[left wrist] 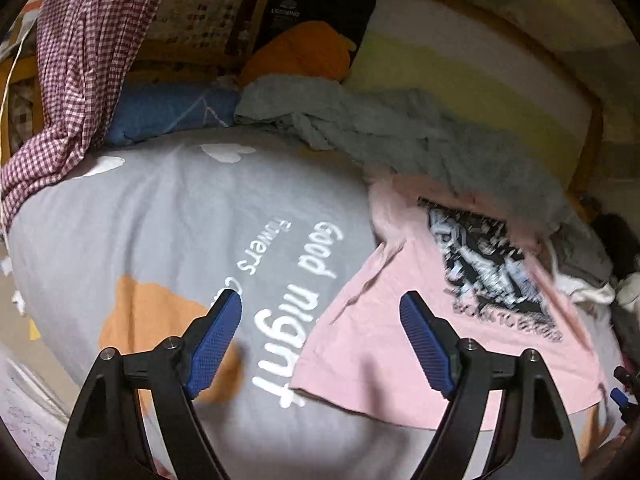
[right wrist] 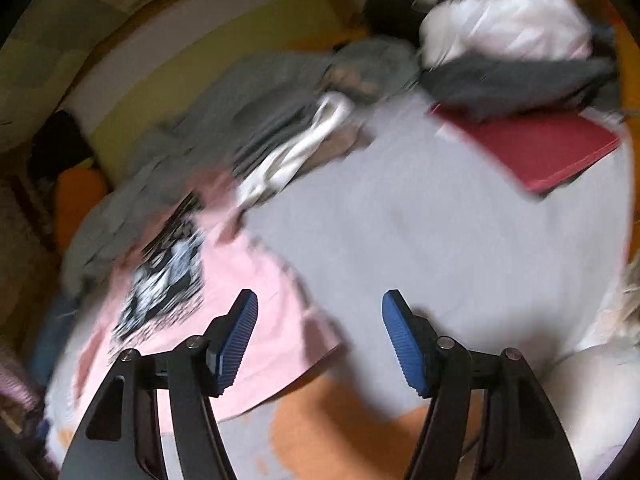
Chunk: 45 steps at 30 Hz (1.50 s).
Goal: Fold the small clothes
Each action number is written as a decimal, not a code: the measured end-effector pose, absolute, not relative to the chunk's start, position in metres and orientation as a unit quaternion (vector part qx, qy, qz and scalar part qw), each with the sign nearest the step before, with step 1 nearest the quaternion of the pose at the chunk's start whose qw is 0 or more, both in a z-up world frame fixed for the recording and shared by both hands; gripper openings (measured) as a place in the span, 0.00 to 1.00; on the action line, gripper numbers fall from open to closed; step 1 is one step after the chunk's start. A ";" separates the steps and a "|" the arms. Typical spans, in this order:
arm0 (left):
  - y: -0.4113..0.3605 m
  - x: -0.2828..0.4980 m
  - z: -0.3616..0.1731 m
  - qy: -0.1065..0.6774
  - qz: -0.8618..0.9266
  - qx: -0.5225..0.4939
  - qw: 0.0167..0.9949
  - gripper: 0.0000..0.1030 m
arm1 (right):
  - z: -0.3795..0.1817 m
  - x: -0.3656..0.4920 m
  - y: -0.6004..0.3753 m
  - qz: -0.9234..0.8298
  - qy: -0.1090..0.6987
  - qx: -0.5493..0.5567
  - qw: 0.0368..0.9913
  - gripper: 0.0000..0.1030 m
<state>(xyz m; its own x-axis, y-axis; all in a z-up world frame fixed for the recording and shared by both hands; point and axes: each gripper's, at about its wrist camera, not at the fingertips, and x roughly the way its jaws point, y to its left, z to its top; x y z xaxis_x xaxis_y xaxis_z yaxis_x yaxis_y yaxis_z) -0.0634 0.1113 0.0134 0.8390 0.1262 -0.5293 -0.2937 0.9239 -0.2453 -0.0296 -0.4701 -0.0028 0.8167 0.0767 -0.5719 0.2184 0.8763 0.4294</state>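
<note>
Left wrist view first, far left: a checked cloth (left wrist: 76, 80) hangs down over the edge of the bed, with a blue bundle (left wrist: 168, 112) tucked just beside it. Below them spreads the grey sheet (left wrist: 160, 216), printed "good night" in white and patched with orange. The left tongs (left wrist: 320, 312) hover over it, wide apart, nothing between the blue pads (left wrist: 216, 344). One pad sits above the sheet's lettering, the other above the pink shirt (left wrist: 384, 320). That shirt lies flat on the sheet, right of centre, its black-and-white print facing up. Behind it a grey garment (left wrist: 400, 128) sprawls in a crumpled ridge, touching the shirt's far edge. Further back, an orange cloth (left wrist: 304, 56) rests against a dark bag (left wrist: 320, 4). At the far right edge, a sliver of the other tool's blue tip peeks in.

Over to the right wrist view, and it is badly blurred. The pink shirt (right wrist: 240, 280) lies at the left on the sheet (right wrist: 440, 232), the grey garment (right wrist: 240, 96) behind it. A white cloth (right wrist: 296, 156) lies near the shirt's far corner. The right tongs (right wrist: 320, 304) hang wide apart too, holding nothing, the left pad over the shirt's near corner, the right pad over bare sheet. Far right, a red book (right wrist: 544, 148) lies on the sheet under a dark garment (right wrist: 520, 80), with a pale bundle (right wrist: 508, 24) on top.
</note>
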 end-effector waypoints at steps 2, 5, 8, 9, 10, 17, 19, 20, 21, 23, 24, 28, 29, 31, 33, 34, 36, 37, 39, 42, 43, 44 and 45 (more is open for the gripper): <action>0.113 -0.061 0.009 0.274 0.117 -0.164 0.940 0.78 | -0.014 -0.022 -0.465 -0.028 0.327 0.247 0.912 0.65; 0.125 -0.053 -0.007 0.308 0.121 -0.203 0.922 0.78 | -0.030 -0.012 -0.466 -0.064 0.350 0.253 0.900 0.65; 0.136 -0.048 -0.025 0.338 0.104 -0.247 0.902 0.72 | -0.032 -0.009 -0.467 -0.062 0.349 0.269 0.896 0.65; 0.135 -0.046 -0.028 0.347 0.102 -0.242 0.900 0.72 | -0.032 -0.007 -0.465 -0.056 0.349 0.268 0.896 0.59; 0.130 -0.044 -0.029 0.355 0.104 -0.221 0.903 0.72 | -0.032 -0.006 -0.463 -0.052 0.352 0.264 0.896 0.49; 0.126 -0.050 -0.028 0.362 0.042 -0.245 0.899 0.54 | -0.024 -0.016 -0.467 -0.020 0.324 0.309 0.894 0.03; 0.128 -0.046 -0.034 0.381 -0.017 -0.279 0.881 0.22 | -0.019 -0.022 -0.472 -0.010 0.300 0.330 0.895 0.03; 0.129 -0.044 -0.036 0.385 -0.036 -0.295 0.874 0.12 | -0.017 -0.026 -0.473 -0.001 0.289 0.339 0.895 0.03; 0.131 -0.043 -0.038 0.385 -0.038 -0.308 0.869 0.09 | -0.015 -0.028 -0.473 0.004 0.282 0.343 0.896 0.03; 0.135 -0.043 -0.040 0.377 -0.033 -0.321 0.868 0.04 | -0.013 -0.028 -0.470 0.000 0.281 0.334 0.900 0.03; 0.136 -0.046 -0.039 0.371 -0.030 -0.331 0.867 0.03 | -0.012 -0.028 -0.469 -0.004 0.283 0.331 0.900 0.03; 0.124 -0.080 0.007 0.297 -0.015 -0.277 0.914 0.03 | -0.009 -0.036 -0.473 -0.011 0.263 0.349 0.900 0.03; 0.120 -0.097 0.024 0.269 -0.020 -0.270 0.924 0.03 | -0.005 -0.045 -0.478 -0.011 0.239 0.365 0.900 0.03; 0.116 -0.123 0.047 0.222 -0.023 -0.263 0.939 0.04 | 0.007 -0.073 -0.482 -0.019 0.187 0.380 0.906 0.03; 0.109 -0.135 0.056 0.222 0.007 -0.222 0.949 0.04 | 0.017 -0.094 -0.478 -0.018 0.157 0.360 0.919 0.03; 0.108 -0.132 0.052 0.240 0.020 -0.214 0.947 0.04 | 0.019 -0.102 -0.475 -0.014 0.152 0.347 0.925 0.03; 0.114 -0.126 0.034 0.277 0.024 -0.241 0.930 0.04 | 0.011 -0.102 -0.469 -0.021 0.183 0.334 0.924 0.03; 0.117 -0.124 0.027 0.286 0.021 -0.257 0.923 0.04 | 0.005 -0.099 -0.466 -0.026 0.202 0.329 0.922 0.03; 0.124 -0.124 0.016 0.307 0.019 -0.280 0.909 0.04 | 0.001 -0.097 -0.463 -0.033 0.215 0.322 0.922 0.03; 0.127 -0.119 0.011 0.323 0.022 -0.294 0.899 0.04 | 0.010 -0.100 -0.464 -0.027 0.206 0.318 0.925 0.03; 0.126 -0.112 0.014 0.330 0.026 -0.289 0.898 0.04 | 0.013 -0.100 -0.463 -0.030 0.205 0.314 0.926 0.03; 0.125 -0.103 0.016 0.337 0.027 -0.283 0.897 0.04 | 0.015 -0.098 -0.462 -0.031 0.207 0.308 0.928 0.03; 0.126 -0.094 0.021 0.346 0.025 -0.279 0.895 0.04 | 0.017 -0.093 -0.460 -0.032 0.215 0.298 0.930 0.03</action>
